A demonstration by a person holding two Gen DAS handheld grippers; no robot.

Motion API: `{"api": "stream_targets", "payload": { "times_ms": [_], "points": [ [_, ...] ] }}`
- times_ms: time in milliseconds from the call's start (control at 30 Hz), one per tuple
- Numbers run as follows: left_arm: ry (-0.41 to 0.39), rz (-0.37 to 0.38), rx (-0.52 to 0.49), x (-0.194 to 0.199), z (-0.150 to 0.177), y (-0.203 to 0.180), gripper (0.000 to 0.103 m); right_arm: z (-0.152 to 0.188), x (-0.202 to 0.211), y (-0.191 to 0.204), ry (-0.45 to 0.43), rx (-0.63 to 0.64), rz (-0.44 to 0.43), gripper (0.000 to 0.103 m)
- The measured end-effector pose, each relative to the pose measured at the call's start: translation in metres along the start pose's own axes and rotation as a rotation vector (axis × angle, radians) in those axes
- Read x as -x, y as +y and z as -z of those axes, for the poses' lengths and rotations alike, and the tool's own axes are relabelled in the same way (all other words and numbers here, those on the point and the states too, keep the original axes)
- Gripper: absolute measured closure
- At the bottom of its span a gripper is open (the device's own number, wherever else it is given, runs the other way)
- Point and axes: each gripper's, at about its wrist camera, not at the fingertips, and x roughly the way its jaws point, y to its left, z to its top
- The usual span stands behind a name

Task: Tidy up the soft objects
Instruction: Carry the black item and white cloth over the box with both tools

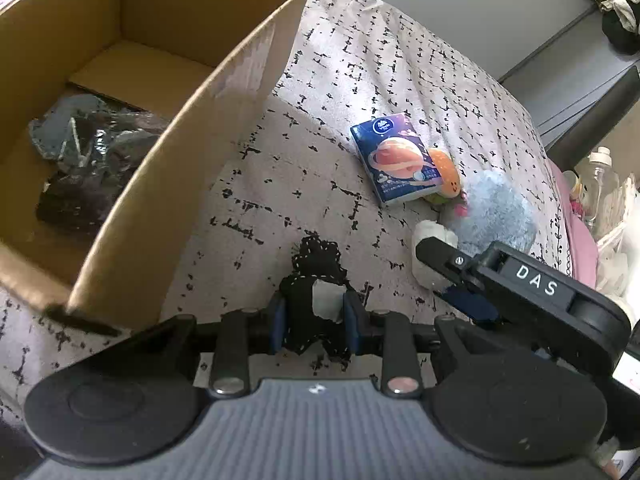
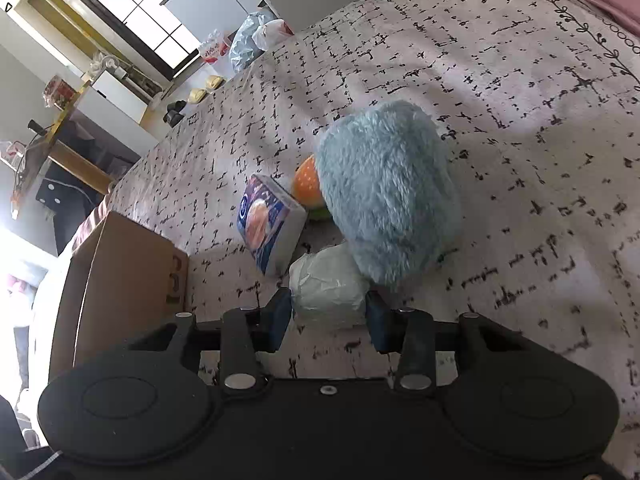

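My left gripper (image 1: 314, 320) clamps a black knitted cloth (image 1: 316, 268), ready for the cardboard box (image 1: 180, 152) at left. My right gripper (image 2: 328, 320) pinches the white wrapped bundle (image 2: 328, 288) near the blue plush (image 2: 388, 196).

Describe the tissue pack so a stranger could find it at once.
On the patterned bedspread, right of the open cardboard box, sits a cluster of soft things. The tissue pack is its only flat-sided, boxy item: blue, printed with a ringed planet, against the burger plush.

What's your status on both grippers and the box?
Left gripper shut on black cloth. Right gripper closing around white wrapped bundle. Cardboard box open, nothing blocking.
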Motion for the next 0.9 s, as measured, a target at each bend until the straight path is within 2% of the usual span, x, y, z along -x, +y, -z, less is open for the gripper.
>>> {"api": "stream_targets", "payload": {
  "times_ms": [167, 500, 900],
  "points": [
    [-0.009, 0.008, -0.013, 0.016, 0.005, -0.003, 0.074, 0.003, 0.025, 0.005, -0.011, 0.010, -0.009, 0.063],
    [-0.085, -0.021, -0.081, 0.061, 0.007, -0.020, 0.074, 0.004, 0.064, 0.021, -0.068, 0.084, -0.016, 0.063],
    [-0.162, -0.059, -0.144, 0.110, 0.004, -0.031, 0.074, 0.001, 0.096, 0.033, -0.126, 0.138, -0.112, 0.063]
  ]
}}
